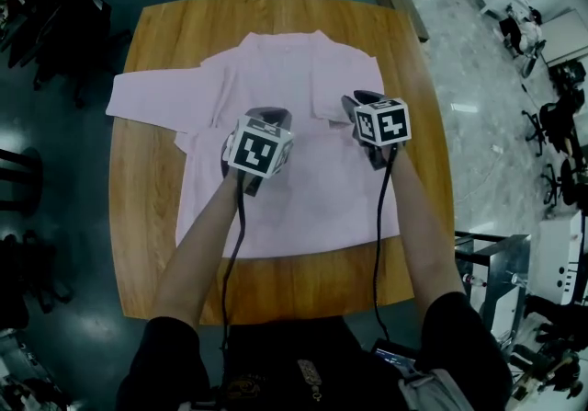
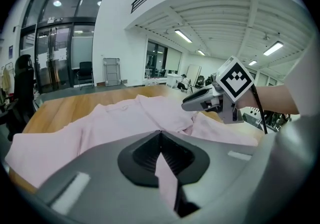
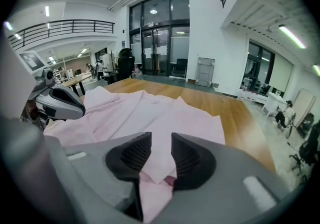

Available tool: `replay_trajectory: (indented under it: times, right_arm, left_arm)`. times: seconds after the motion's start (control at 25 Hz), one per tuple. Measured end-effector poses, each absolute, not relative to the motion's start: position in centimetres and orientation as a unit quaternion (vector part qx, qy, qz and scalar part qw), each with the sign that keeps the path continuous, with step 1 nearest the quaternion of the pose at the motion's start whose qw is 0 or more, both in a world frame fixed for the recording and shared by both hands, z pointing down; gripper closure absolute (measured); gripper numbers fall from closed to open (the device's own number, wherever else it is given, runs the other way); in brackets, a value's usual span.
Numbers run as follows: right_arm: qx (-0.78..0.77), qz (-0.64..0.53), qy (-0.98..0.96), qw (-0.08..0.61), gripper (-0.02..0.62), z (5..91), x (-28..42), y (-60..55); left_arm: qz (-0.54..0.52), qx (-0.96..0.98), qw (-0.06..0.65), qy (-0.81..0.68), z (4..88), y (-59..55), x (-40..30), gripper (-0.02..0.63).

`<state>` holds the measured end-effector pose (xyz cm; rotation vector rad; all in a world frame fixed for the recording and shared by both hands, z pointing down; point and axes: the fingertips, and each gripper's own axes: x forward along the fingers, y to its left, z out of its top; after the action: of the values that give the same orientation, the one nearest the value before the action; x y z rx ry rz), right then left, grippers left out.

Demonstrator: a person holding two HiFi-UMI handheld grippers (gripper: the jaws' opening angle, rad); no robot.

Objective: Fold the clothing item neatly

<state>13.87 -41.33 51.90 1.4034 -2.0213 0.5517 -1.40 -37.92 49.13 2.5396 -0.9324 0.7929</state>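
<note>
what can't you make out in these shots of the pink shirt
- Head view: the left gripper and right gripper are seen from above. Their own bodies cover the jaws, so the hold on the pale pink long-sleeved shirt is unreadable there.
- Left gripper view: its grey body hides the shirt's near part.
- Right gripper view: its body hides the near hem and the round-cornered wooden table's near edge.

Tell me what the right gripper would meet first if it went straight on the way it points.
The pink shirt: the right gripper points down at the cloth, which lies between its open fingers. Under it is the table. Nothing else seems to stand in that line.
</note>
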Motion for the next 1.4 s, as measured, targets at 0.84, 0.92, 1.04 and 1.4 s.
replay_trajectory:
  times: [0.84, 0.92, 1.04, 1.4]
  right_arm:
    - [0.505, 0.235, -0.771, 0.309, 0.572, 52.8, 13.4, -44.1]
    - [0.495, 0.229, -0.785, 0.295, 0.574, 51.4, 10.7, -44.5]
    - [0.478, 0.22, -0.8, 0.29, 0.574, 50.6, 5.9, -45.4]
    - [0.419, 0.232, -0.817, 0.321, 0.491, 54.2, -6.2, -46.3]
  left_arm:
    - [0.276, 0.875, 0.19, -0.349, 51.6, -41.4, -1.8, 0.598]
    - [0.27, 0.878, 0.19, -0.346, 51.2, -41.4, -2.8, 0.598]
    - [0.267, 0.879, 0.192, -0.345, 50.9, -41.1, -5.2, 0.598]
    - [0.264, 0.867, 0.21, -0.366, 50.8, -40.9, -13.2, 0.598]
